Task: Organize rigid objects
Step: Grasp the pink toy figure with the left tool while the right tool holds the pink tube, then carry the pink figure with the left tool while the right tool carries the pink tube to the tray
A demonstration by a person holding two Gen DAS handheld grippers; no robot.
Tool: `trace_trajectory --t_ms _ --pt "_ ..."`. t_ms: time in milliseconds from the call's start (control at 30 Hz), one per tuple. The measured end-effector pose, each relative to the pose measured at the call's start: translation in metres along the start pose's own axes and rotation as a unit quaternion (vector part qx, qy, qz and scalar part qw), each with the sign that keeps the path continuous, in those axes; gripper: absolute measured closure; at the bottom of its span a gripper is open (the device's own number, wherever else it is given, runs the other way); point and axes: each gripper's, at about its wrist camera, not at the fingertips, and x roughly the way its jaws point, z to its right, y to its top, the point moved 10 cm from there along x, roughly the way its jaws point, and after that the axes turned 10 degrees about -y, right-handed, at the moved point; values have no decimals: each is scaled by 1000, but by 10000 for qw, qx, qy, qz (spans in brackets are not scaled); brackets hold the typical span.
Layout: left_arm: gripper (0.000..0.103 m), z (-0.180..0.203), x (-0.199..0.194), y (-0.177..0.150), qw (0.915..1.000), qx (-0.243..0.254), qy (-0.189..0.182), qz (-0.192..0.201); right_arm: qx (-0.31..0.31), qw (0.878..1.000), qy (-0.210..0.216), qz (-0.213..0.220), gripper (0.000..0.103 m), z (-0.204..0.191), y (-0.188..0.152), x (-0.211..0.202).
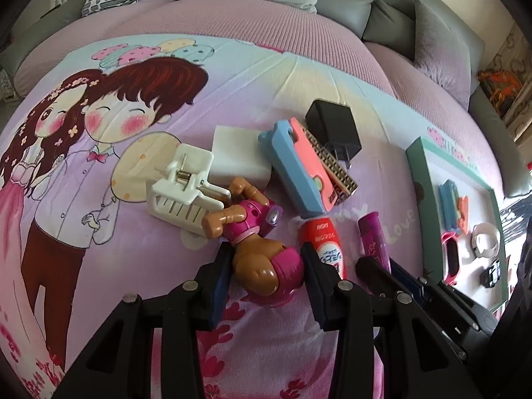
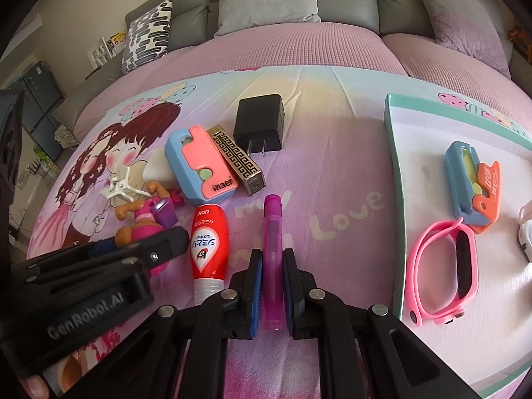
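Items lie on a cartoon-printed pink bedspread (image 1: 99,199) over a sofa.

Left gripper (image 1: 264,272): bottom centre of the left wrist view, its black tongs clamped on either side of a brown-and-magenta plastic puppy figure (image 1: 262,262), pads pressing the figure's rear. In the right wrist view it enters from the lower left.

Right gripper (image 2: 272,266): bottom centre of the right wrist view, tongs closed tight on a translucent purple plastic tube (image 2: 272,256), which points up the frame between the pads.

Red plastic bottle with white label (image 2: 208,246): lying just left of the purple tube, cap toward the bottom of the frame, between the two grippers.

Blue-and-pink plastic utility cutter (image 2: 199,166): above the red bottle, left of centre. Touching its right side, a gold-and-black patterned rectangular case (image 2: 237,163).

Black wall charger with two prongs (image 2: 259,126): upper centre, prongs pointing down the frame.

White plastic clip (image 1: 181,193): centre left of the left wrist view, against the puppy figure's paws. White rectangular block (image 1: 236,156) just above it.

Shallow white tray with teal rim (image 2: 394,173): right side of the right wrist view. It holds a blue-and-orange plastic cutter (image 2: 472,193), pink-framed sunglasses (image 2: 445,272) below it, and a white object (image 2: 525,232) cut off by the right edge.
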Motion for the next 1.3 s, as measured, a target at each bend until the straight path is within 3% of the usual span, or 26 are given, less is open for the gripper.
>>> trace_trajectory --t_ms 600,900,1067,1300 --pt "61 14 -50 32 9964 254 -89 798 109 9994 24 330 91 8 12 -24" --pt "62 24 -60 35 9945 362 -89 974 187 9990 43 399 91 13 14 -30" --pt "62 34 -77 44 9900 361 -146 1358 338 9960 26 827 91 25 27 -58" --pt "62 75 -81 48 9834 661 -558 1594 653 9922 -514 924 91 74 30 -74"
